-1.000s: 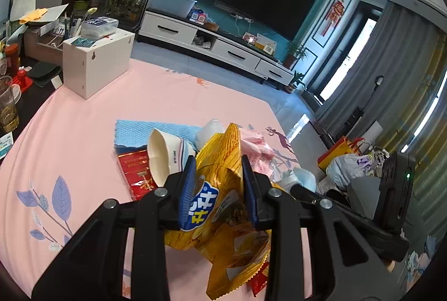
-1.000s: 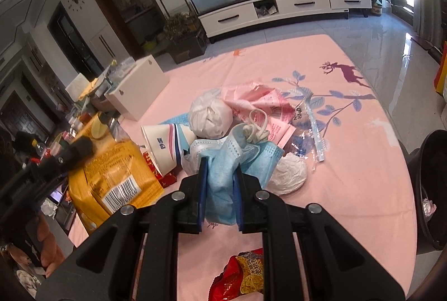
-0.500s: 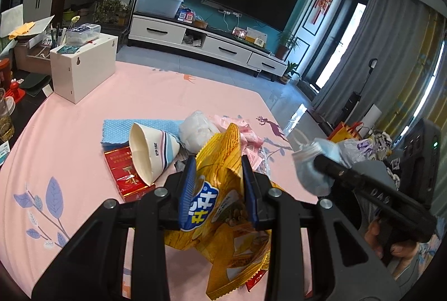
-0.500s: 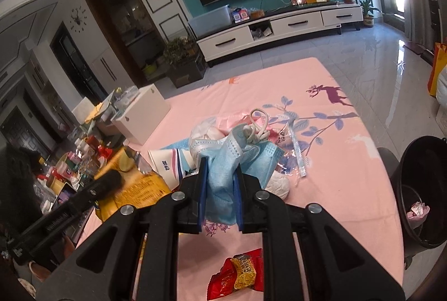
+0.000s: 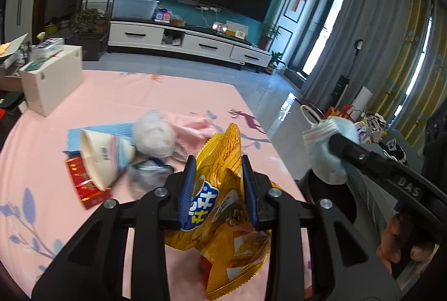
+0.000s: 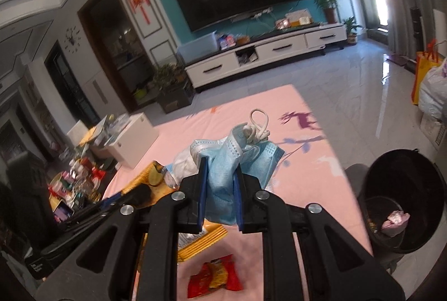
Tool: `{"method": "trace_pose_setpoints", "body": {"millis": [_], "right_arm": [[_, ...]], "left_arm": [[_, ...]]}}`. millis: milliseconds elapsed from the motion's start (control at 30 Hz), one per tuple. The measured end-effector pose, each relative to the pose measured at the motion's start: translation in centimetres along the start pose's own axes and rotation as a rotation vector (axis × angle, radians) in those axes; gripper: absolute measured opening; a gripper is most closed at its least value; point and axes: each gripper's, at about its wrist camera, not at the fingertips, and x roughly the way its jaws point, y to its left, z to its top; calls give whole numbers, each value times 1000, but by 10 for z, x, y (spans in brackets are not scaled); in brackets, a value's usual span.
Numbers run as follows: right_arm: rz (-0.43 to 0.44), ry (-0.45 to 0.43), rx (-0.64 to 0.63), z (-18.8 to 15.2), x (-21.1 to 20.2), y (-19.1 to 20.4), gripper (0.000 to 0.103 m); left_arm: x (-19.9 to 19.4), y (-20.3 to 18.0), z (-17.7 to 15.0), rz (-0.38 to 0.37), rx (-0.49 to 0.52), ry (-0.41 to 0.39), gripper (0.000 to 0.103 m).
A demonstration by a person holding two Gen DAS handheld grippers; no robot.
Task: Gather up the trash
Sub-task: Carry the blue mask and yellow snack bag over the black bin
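Observation:
My left gripper (image 5: 218,186) is shut on a crumpled yellow snack bag (image 5: 223,220), held above the pink tablecloth (image 5: 117,94). My right gripper (image 6: 219,189) is shut on a bundle of blue face masks (image 6: 237,158) with white ear loops, lifted off the table; in the left wrist view the face masks (image 5: 325,158) hang off the table's right edge. A black trash bin (image 6: 402,200) stands on the floor at the right, with a pink scrap inside. On the cloth lie a paper cup (image 5: 103,155), a white wad (image 5: 153,136) and a red wrapper (image 6: 213,275).
A white box (image 5: 50,77) stands at the table's far left, with cluttered items (image 6: 75,183) beside it. A blue cloth (image 5: 111,127), a red packet (image 5: 83,180) and pink plastic (image 5: 195,127) lie among the trash. Bags (image 6: 430,83) sit on the tiled floor at right.
The right gripper has lifted the masks off the pile and carried them right, toward the bin. The left gripper has swung right with the yellow bag still held.

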Motion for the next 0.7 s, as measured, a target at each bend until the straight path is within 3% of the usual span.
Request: {"method": "trace_pose_setpoints", "body": {"millis": [267,700], "right_arm": [[-115,-96,83,5,-36,-50,17],[-332,-148,322,-11,-67,-150,17]], "left_arm": [[26,-62,2,-33,55,-11,33],[98,-160,-14,-177,76,104,33]]}}
